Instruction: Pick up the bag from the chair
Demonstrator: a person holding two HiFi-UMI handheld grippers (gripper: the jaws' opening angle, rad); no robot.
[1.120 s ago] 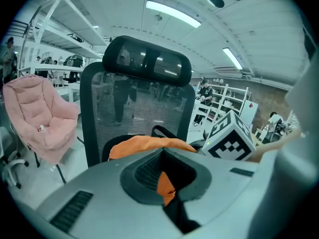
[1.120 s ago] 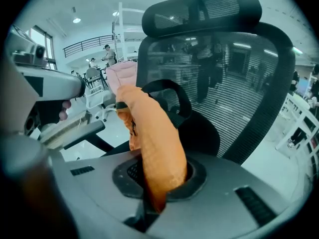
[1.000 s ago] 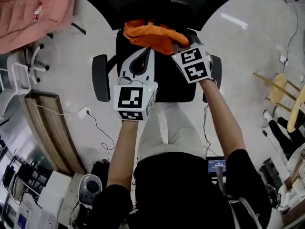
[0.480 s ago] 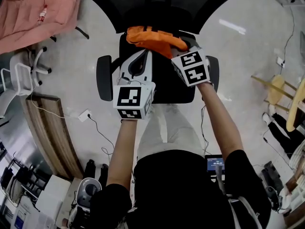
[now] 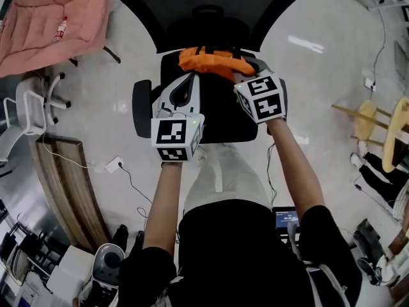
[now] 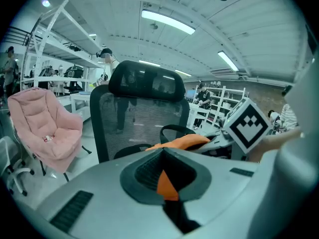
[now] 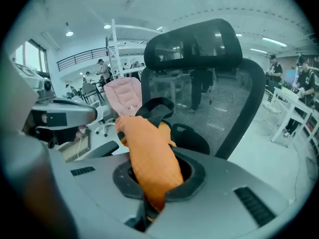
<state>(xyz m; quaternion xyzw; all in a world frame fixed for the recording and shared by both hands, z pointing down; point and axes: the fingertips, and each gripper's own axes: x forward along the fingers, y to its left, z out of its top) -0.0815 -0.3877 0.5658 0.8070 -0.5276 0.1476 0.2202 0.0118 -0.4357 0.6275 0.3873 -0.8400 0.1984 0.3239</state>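
With the orange bag (image 5: 209,61) over the office chair seat (image 5: 220,117), its fabric pinched in both the left tool (image 5: 191,76) and the right tool (image 5: 241,73), lift both evenly so the black strap (image 7: 155,111) clears the seat.

bright, even light from ceiling strip lights (image 6: 167,21) (fisheye-warped edges)

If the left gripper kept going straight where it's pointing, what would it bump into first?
Probably the office chair's mesh backrest. The left gripper pinches the orange bag, which would travel along with it; depth is hard to judge.
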